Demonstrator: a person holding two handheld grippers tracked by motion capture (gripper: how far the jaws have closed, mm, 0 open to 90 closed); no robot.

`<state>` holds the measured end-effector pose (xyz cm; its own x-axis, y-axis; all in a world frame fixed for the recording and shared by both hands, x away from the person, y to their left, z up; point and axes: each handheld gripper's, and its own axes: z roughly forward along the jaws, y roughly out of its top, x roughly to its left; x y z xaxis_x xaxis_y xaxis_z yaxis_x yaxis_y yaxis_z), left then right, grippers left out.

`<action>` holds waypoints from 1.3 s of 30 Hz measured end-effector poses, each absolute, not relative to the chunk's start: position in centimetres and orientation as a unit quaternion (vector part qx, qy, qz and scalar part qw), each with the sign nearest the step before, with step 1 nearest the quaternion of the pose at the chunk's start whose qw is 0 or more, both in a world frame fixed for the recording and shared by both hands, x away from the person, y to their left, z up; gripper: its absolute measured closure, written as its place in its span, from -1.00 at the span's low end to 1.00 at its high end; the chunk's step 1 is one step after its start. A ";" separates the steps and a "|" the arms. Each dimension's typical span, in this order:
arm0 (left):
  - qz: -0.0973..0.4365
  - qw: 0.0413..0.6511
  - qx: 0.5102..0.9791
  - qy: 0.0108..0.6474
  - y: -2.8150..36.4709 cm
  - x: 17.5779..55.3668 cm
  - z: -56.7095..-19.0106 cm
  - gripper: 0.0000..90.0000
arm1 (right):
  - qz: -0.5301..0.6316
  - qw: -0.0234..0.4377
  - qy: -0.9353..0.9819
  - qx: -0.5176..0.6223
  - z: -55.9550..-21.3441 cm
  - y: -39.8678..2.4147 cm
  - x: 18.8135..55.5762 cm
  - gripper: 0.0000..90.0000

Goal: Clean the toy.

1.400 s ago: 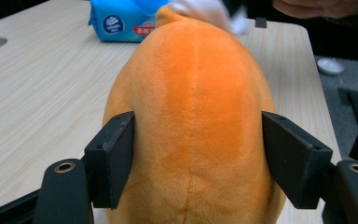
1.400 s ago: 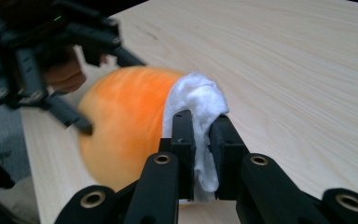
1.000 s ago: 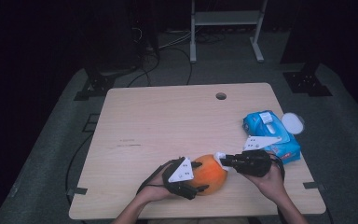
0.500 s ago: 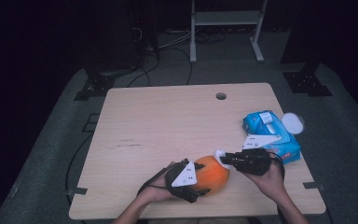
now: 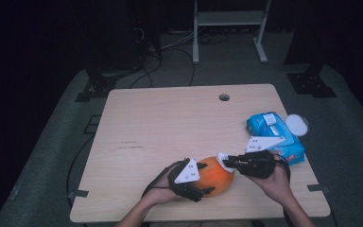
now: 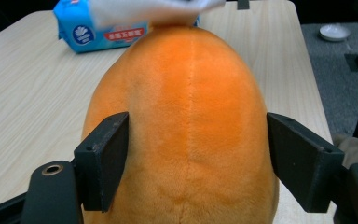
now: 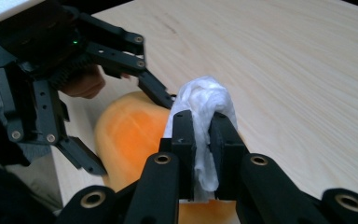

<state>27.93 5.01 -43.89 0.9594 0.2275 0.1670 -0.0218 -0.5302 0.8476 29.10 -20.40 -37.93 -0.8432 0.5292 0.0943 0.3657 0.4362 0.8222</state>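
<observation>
One orange plush toy (image 5: 216,176) sits on the one table (image 5: 170,123), with one white wipe (image 7: 204,116), one blue wipes packet (image 5: 274,135), two grippers (image 5: 203,191) (image 5: 223,161), and what looks like one small white dish (image 5: 297,125) on the floor.

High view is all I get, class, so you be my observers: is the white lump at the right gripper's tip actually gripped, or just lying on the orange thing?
Observer: Gripped. In the right gripper view, the right gripper has its fingers shut on a crumpled white wipe.
Operator: And the orange thing?
Observer: The left gripper view shows an orange plush toy with a seam down its middle. The left gripper has its fingers against both flanks.
Operator: Does the wipe touch it?
Observer: Yes, in that view the wipe lies on the toy's far end, in front of the blue wipes pack.
</observation>
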 end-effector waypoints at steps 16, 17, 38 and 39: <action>0.129 0.498 0.850 0.112 4.8 28.6 -43.6 -0.50 | 0.455 0.093 0.851 0.247 -38.4 -19.5 28.5 0.80; 0.126 0.501 0.849 0.111 4.9 28.7 -43.6 -0.53 | 0.452 0.097 0.853 0.242 -38.3 -19.2 28.3 0.80; 0.111 0.527 0.828 0.155 6.0 29.7 -43.0 -0.20 | 0.486 0.105 0.830 0.255 -37.8 -19.4 28.2 0.80; 0.115 0.529 0.827 0.153 6.1 29.6 -42.7 -0.19 | 0.483 0.110 0.833 0.247 -37.6 -19.0 28.0 0.80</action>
